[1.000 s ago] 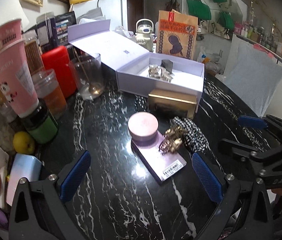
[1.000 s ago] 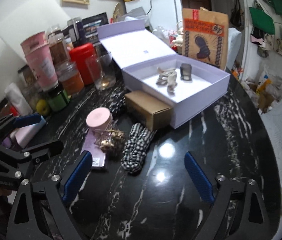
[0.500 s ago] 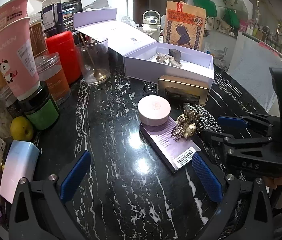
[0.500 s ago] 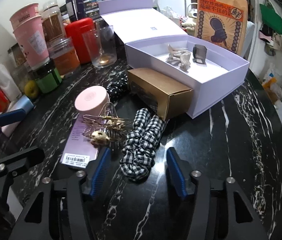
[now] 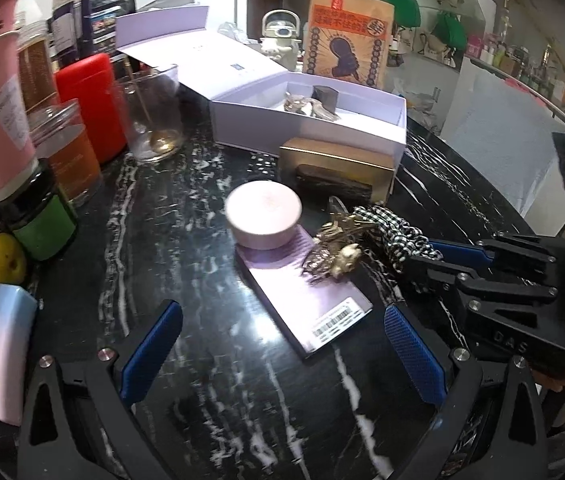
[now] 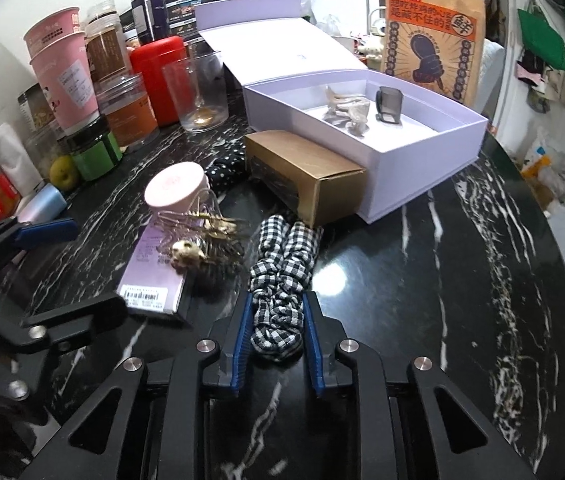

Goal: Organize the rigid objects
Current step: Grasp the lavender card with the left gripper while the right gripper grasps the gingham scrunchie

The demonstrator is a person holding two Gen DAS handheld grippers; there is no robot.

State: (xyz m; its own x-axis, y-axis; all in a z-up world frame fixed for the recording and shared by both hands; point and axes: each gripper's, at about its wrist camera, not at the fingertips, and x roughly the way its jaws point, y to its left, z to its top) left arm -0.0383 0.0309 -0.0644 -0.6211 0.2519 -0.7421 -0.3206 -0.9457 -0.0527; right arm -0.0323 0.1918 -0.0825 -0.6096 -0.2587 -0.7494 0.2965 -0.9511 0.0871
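1. Black marble tabletop (image 6: 442, 280), crowded at its far left with cups and jars, carries the work; at the near left the left gripper (image 5: 282, 344) hangs above it with jaws spread wide and nothing between them, as it was a second ago.
2. Just ahead of it, a pink round tin (image 6: 174, 188) sits on a flat lilac packet (image 6: 154, 268), with a gold hair claw (image 6: 202, 236) touching the packet's right edge.
3. Right of the claw, the change: the right gripper (image 6: 276, 328), wide open a second ago and narrowing half a second ago, has now closed on the near end of the checked scrunchie (image 6: 282, 272), which still lies on the marble.
4. Far right, beyond a gold carton (image 6: 306, 176), the open lilac box (image 6: 422, 160) already holds two clips; the scrunchie looks bound there next, a lift being the likely move.
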